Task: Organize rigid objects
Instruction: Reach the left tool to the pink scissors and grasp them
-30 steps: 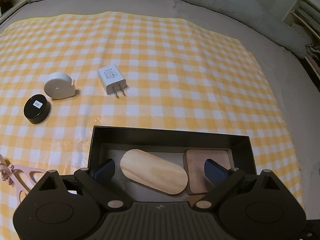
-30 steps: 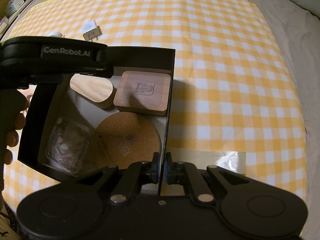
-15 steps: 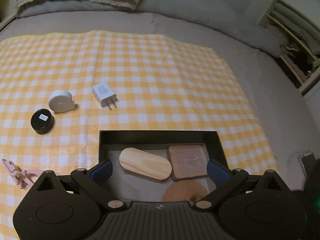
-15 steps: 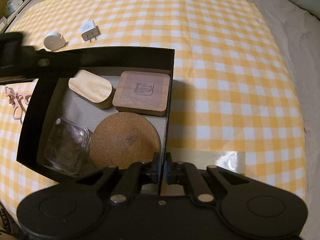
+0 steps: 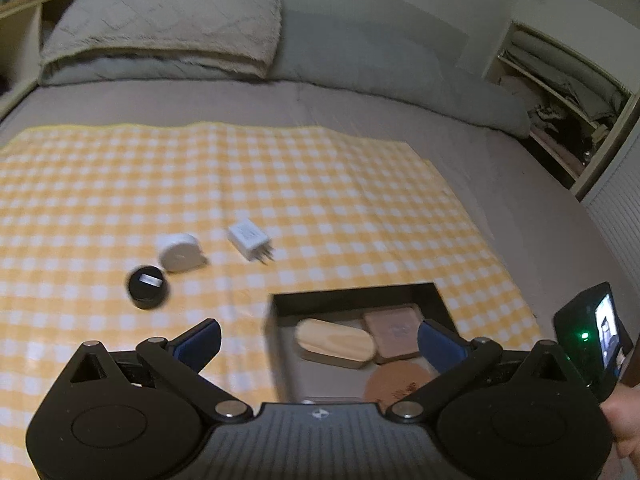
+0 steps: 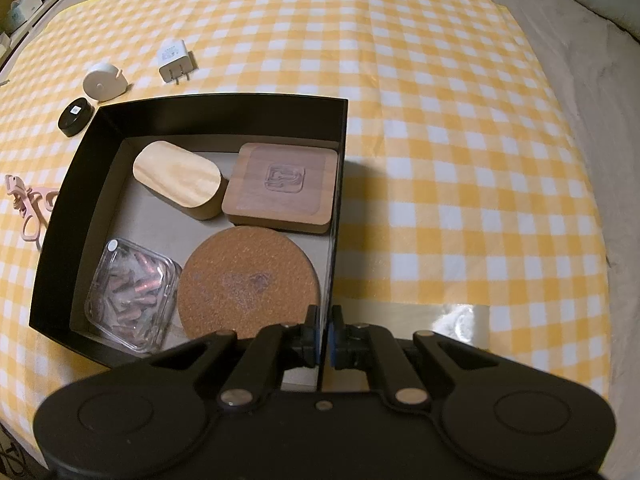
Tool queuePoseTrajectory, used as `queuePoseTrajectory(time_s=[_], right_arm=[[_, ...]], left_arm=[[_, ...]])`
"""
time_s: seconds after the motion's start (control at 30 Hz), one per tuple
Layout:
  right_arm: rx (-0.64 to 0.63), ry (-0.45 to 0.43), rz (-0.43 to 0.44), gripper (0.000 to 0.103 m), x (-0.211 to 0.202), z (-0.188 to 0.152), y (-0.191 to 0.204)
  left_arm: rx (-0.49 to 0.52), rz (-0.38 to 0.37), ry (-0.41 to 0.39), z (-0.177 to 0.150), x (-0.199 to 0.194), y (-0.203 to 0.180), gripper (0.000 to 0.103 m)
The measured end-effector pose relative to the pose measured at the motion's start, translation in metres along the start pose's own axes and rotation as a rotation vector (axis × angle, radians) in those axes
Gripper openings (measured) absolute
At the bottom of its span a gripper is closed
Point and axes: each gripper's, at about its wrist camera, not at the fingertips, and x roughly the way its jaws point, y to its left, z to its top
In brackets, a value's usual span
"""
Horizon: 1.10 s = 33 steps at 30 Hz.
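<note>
We could read no words or numbers. The square wooden coaster (image 6: 280,188) bore an engraved emblem, the white charger (image 6: 174,59) carried faint print too small to make out, and the black round case (image 6: 74,116) had a small white label, unreadable.

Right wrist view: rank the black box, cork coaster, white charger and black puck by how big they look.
1. Black box
2. Cork coaster
3. White charger and black puck: look alike, both small and farther off, so not ranked.
</note>
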Motion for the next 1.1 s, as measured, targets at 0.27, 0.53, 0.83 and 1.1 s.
queuePoseTrajectory(time_s=[0.27, 0.53, 0.83, 1.1], right_arm=[[0.012, -0.010, -0.010, 0.004, -0.002, 0.005, -0.001], [0.022, -0.029, -0.018, 0.004, -0.011, 0.001, 0.000], [0.021, -0.030, -0.022, 0.004, -0.013, 0.000, -0.001], [0.020, -0.030, -0.019, 0.004, -0.012, 0.001, 0.000]], left_arm=[[0.027, 0.071, -0.055, -0.001, -0.014, 0.053, 0.103], [0.119, 0.147, -0.080, -0.006, -0.008, 0.107, 0.103], [0.164, 0.147, 0.020, -0.020, 0.024, 0.150, 0.103], [0.129, 0.108, 0.200, -0.032, 0.060, 0.172, 0.093]])
